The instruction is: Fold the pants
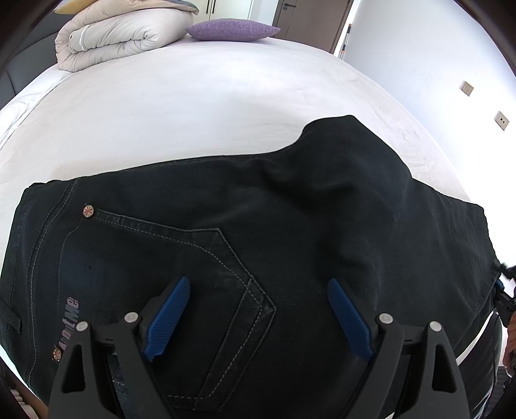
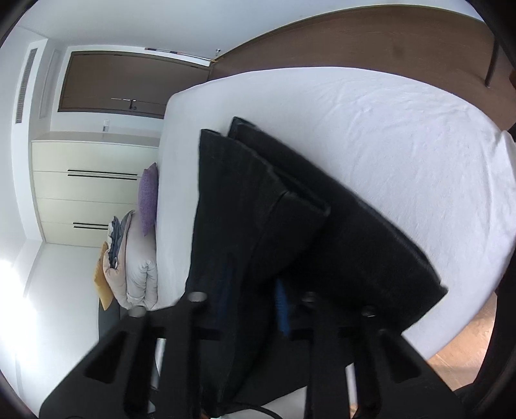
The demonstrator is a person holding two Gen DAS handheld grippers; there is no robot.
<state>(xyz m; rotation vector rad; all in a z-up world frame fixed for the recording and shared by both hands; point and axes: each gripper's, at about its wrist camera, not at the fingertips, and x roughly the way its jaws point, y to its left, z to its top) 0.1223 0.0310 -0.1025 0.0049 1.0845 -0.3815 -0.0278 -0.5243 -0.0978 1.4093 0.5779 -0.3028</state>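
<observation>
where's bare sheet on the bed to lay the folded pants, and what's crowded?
Free: the white sheet between the pants' far edge and the rolled duvet and purple pillow. In the right wrist view, also bare sheet beyond the pant legs toward the wooden floor. Crowded: the near edge, where the open left gripper hovers over the back pocket, and the duvet and pillow end.

the left gripper (image 1: 258, 317) hovers with its jaws spread over black pants (image 1: 245, 245) lying on a white bed (image 1: 193, 106).
</observation>
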